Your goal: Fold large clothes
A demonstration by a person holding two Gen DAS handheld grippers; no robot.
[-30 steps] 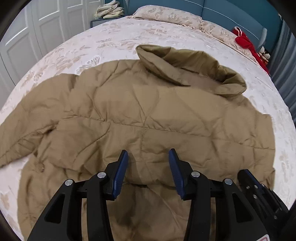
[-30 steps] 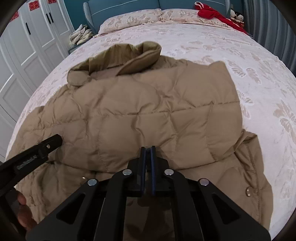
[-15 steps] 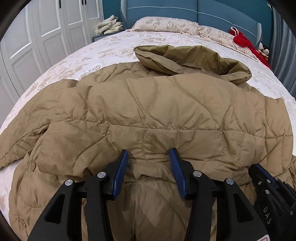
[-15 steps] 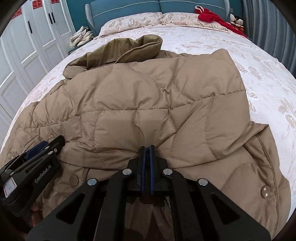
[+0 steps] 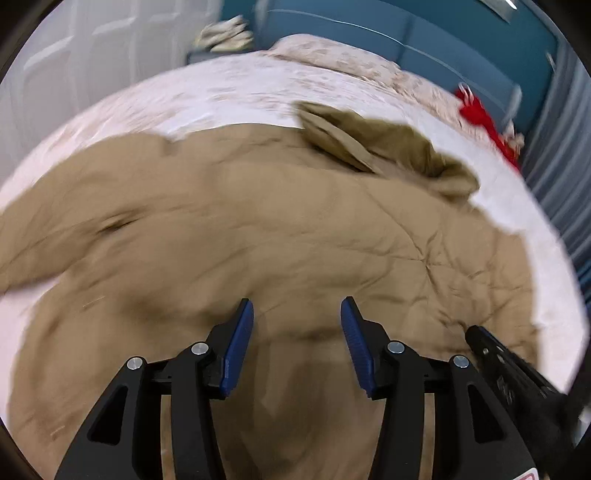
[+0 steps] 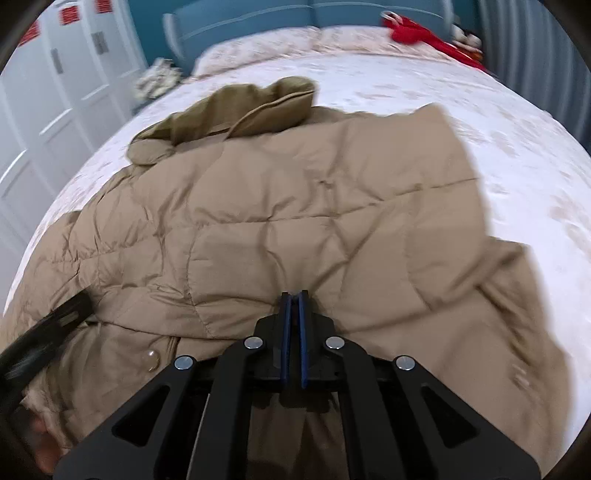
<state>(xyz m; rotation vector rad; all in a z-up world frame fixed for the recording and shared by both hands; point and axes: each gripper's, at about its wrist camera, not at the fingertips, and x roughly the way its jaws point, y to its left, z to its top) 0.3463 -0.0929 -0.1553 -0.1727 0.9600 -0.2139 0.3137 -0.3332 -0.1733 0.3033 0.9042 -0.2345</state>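
A tan quilted puffer jacket (image 5: 295, 221) lies spread on the bed, collar (image 5: 388, 147) towards the headboard, with a folded layer on top. My left gripper (image 5: 297, 306) hovers over the jacket's middle; its jaws are opening and nothing is between the blue pads. In the right wrist view the jacket (image 6: 314, 192) fills the frame. My right gripper (image 6: 293, 295) rests its tips at the fold's edge; its jaws are opening to a thin slit and I see no cloth between the pads. Each gripper shows in the other's view: the right gripper (image 5: 509, 376), the left gripper (image 6: 48, 332).
The bed (image 6: 517, 129) has a pale floral cover, pillows (image 5: 332, 55) and a blue headboard (image 6: 258, 22). A red item (image 6: 424, 33) lies at the far right. White wardrobe doors (image 6: 55, 92) stand left. A hand (image 6: 40, 446) shows at lower left.
The left gripper has swept sideways across the jacket, blurring its view, and its jaws stand a little wider. The right gripper stays in place; a thin slit has appeared between its pads.
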